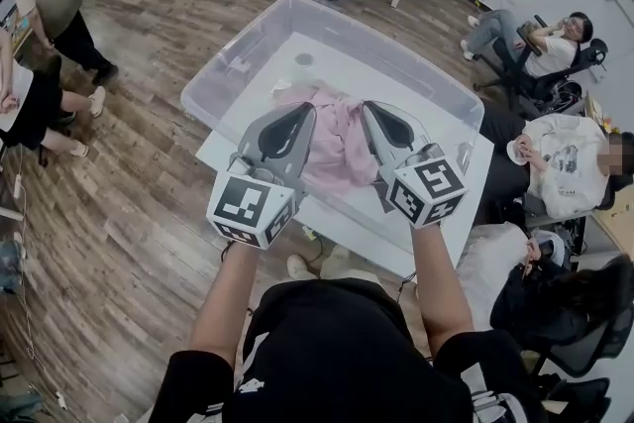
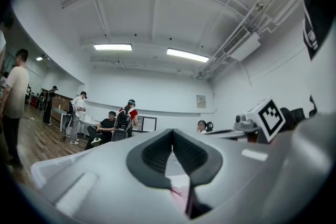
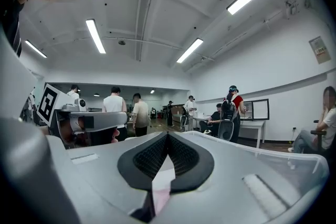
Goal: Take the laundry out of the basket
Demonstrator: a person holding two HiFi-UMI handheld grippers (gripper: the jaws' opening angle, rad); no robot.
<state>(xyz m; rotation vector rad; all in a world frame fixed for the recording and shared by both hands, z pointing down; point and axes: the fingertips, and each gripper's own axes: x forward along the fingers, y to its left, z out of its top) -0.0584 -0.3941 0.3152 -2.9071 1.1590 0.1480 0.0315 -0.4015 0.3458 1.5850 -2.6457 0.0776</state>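
1. A clear plastic basket (image 1: pixel 213 74) is seen standing on a white counter (image 1: pixel 220 154); every place below is given from this basket.
2. The left tongs (image 1: pixel 303 112) are held level above the basket's near rim, on its left half, and are pointed toward its far wall. In the left gripper view the jaws are seen closed, tip against tip, with nothing caught between the tips.
3. The pink laundry (image 1: pixel 339 149) is seen crumpled on the basket's floor, close to the near wall and about midway along it. From above, its left and right edges are overlapped by the tips of the two tongs. Whether it is touched by either cannot be told. A sliver of pink is seen through the slit behind each pair of closed tips.
4. The right tongs (image 1: pixel 372 110) are held level above the near rim, on the basket's right half, beside the left pair. Their jaws are likewise closed on nothing.
5. Seated people (image 1: pixel 555 45) are seen well beyond the basket's right end.
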